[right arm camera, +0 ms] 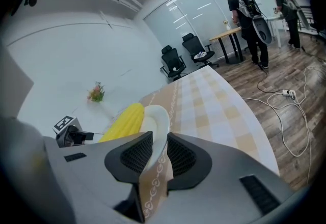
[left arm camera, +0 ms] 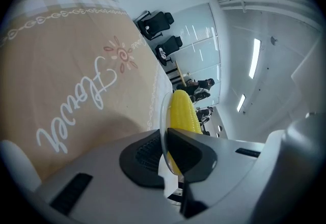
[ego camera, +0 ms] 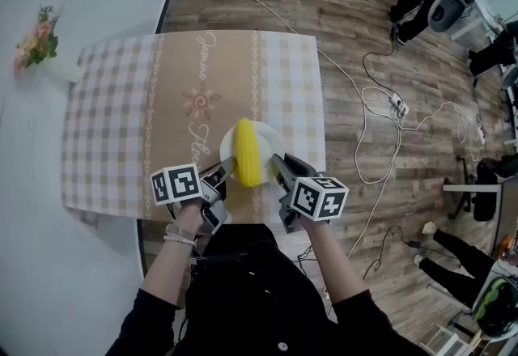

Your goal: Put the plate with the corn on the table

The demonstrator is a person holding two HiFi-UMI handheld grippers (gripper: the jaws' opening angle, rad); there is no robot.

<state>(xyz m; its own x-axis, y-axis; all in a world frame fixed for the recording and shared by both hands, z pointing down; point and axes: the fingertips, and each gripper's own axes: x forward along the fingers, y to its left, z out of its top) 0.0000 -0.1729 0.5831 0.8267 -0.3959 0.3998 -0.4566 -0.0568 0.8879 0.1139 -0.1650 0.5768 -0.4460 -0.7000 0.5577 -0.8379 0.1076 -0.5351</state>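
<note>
At about 10 o'clock in the head view, a small bunch of flowers (ego camera: pixel 36 37) stands well clear of the work. The surface, covered with a checked tablecloth (ego camera: pixel 146 103), fills the middle.

The left gripper (ego camera: pixel 225 171) has its fingers closed on the plate (ego camera: pixel 273 138) at roughly the 8 o'clock point of the rim. Its own view shows the thin white rim pinched edge-on between the two dark pads.

The plate sits low over the near part of the cloth, toward 6 o'clock of the surface. No view settles whether its base already touches the cloth. On it lies the corn cob (ego camera: pixel 248 152), its long axis running from 12 to 6 o'clock, straight away from the person and between the two grippers.

The right gripper (ego camera: pixel 280 168) holds the rim at about 4 o'clock. In its own view the rim fills the gap between the fingers, so I take it to be gripping as well.

Both hands are equally near, one on each side of the cob. Since the cob lies parallel to the line between the holds, any tilt toward 9 or 3 o'clock would likely roll it against a rim. The set-down calls for keeping both sides level, then drawing the fingers outward.

On the wooden floor at 3 o'clock lie loose cables (ego camera: pixel 380 136).
</note>
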